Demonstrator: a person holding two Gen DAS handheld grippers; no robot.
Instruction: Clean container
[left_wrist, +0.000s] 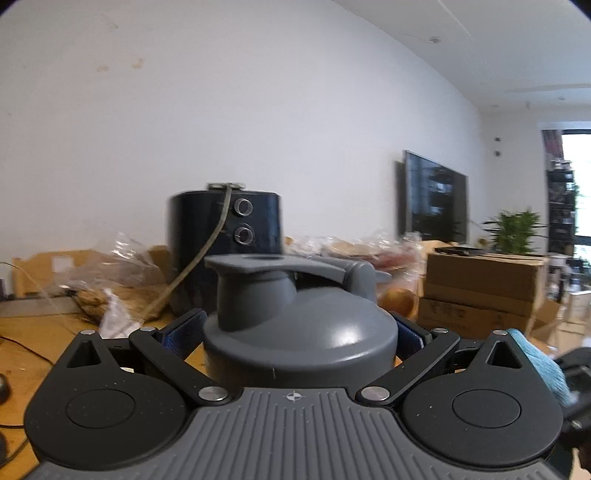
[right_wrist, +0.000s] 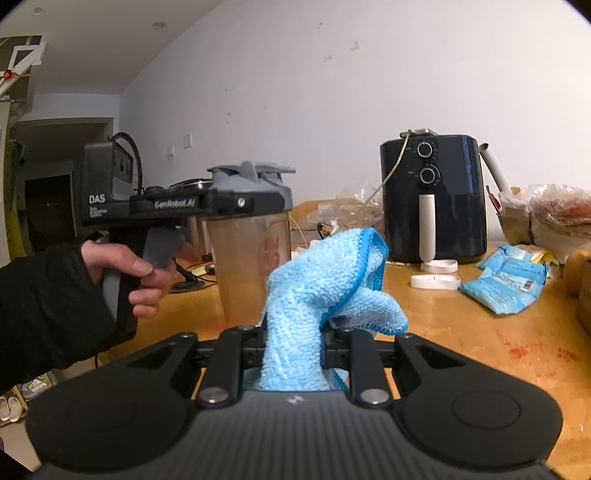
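The container (right_wrist: 255, 254), a clear shaker cup with a grey flip lid (left_wrist: 299, 317), stands upright on the wooden worktop (right_wrist: 461, 332). My left tongs (left_wrist: 295, 334) are clamped on it just under the lid, blue pads against either side, which I judge steadies it against a wiping push. My left hand (right_wrist: 125, 273) grips the handle level, trigger squeezed, sleeve low at the worktop's edge. My right tongs (right_wrist: 293, 332) are pinched narrow on a blue cloth (right_wrist: 325, 288), bunched up in front so a soft wad faces the cup's wall, near it but apart. Whether the cup is already wiped, I cannot tell. Behind stand an air fryer (right_wrist: 436, 199) and blue packets (right_wrist: 506, 280).
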